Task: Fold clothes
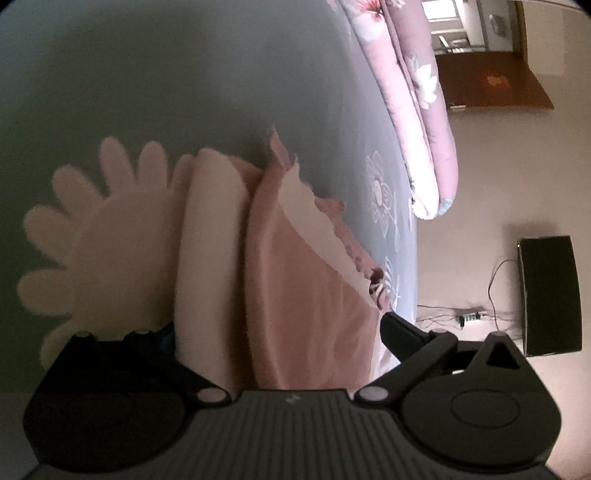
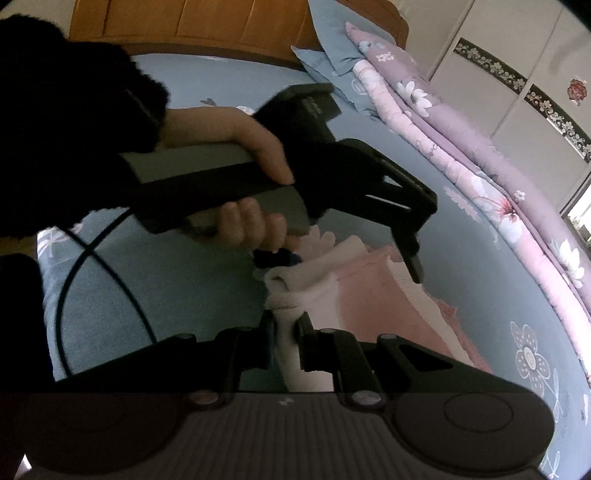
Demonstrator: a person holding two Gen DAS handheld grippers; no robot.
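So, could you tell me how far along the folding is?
Partly done: the pink garment lies doubled on the bed. In hand: the right gripper pinches its white edge; the left gripper straddles it, open. Left: finishing the fold.

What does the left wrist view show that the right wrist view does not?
Only the left wrist view: a black box on the floor with a cable and power strip. Only the right wrist view: the right claw shut on the white cloth, a hand holding the left claw, a wooden headboard. Both: the pink garment, blue bedsheet and floral quilt.
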